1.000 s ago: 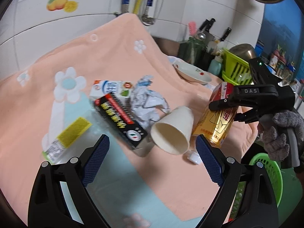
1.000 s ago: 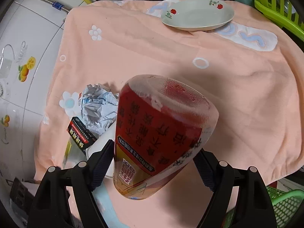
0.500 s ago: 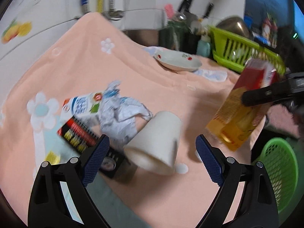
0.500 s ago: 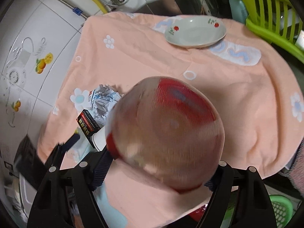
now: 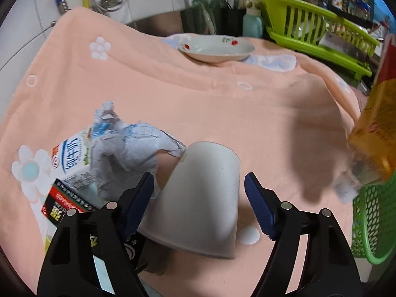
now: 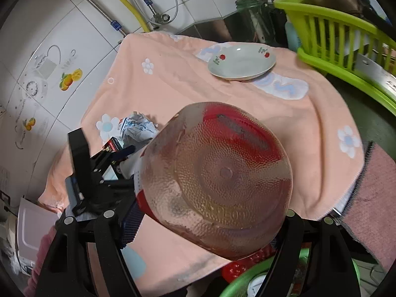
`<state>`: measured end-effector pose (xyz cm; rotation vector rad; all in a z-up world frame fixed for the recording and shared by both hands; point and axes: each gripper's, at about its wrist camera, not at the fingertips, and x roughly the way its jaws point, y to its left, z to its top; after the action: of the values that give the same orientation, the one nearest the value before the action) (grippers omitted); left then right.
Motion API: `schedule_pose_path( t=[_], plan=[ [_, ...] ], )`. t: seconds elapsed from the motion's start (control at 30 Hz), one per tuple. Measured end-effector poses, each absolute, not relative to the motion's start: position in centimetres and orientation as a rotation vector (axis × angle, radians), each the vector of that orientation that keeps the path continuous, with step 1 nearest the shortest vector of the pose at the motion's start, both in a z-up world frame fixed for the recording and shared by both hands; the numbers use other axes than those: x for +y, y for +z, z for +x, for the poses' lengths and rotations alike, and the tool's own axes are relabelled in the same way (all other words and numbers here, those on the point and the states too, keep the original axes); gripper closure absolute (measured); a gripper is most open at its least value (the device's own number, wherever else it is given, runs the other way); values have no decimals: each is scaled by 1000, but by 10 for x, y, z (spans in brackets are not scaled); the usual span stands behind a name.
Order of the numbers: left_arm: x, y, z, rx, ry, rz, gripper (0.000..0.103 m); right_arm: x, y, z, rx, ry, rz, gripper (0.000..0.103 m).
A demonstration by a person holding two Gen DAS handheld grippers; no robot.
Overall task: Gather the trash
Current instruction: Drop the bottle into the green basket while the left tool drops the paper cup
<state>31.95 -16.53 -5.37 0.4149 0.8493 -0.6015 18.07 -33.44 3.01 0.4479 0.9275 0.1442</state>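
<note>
peach towel (image 5: 222,113): cup (image 5: 198,203) against crumpled paper (image 5: 128,148)

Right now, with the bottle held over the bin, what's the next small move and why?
Probably open the right gripper and drop the bottle: it already hangs neck-down over the green bin. Meanwhile the left gripper straddles the paper cup, still open.
</note>
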Motion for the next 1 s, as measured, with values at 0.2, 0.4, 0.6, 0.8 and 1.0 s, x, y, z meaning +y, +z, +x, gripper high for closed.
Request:
schedule_pose_path(
  t=[0.2, 0.4, 0.6, 0.8, 1.0],
  plan=[
    [-172, -60, 316, 832, -571, 463, 35, -349, 33, 147, 912, 115, 421, 27],
    [-170, -54, 305, 816, -546, 426, 41, -357, 32, 109, 905, 80, 363, 27],
    [-171, -41, 278, 790, -560, 372, 42, -361, 27, 71, 899, 48, 289, 27],
    [-168, -26, 246, 776, -592, 292, 43, -368, 14, 38, 926, 9, 232, 27],
    [-171, -12, 205, 742, -629, 250, 43, -376, -11, 10, 979, -45, 176, 27]
  ],
)
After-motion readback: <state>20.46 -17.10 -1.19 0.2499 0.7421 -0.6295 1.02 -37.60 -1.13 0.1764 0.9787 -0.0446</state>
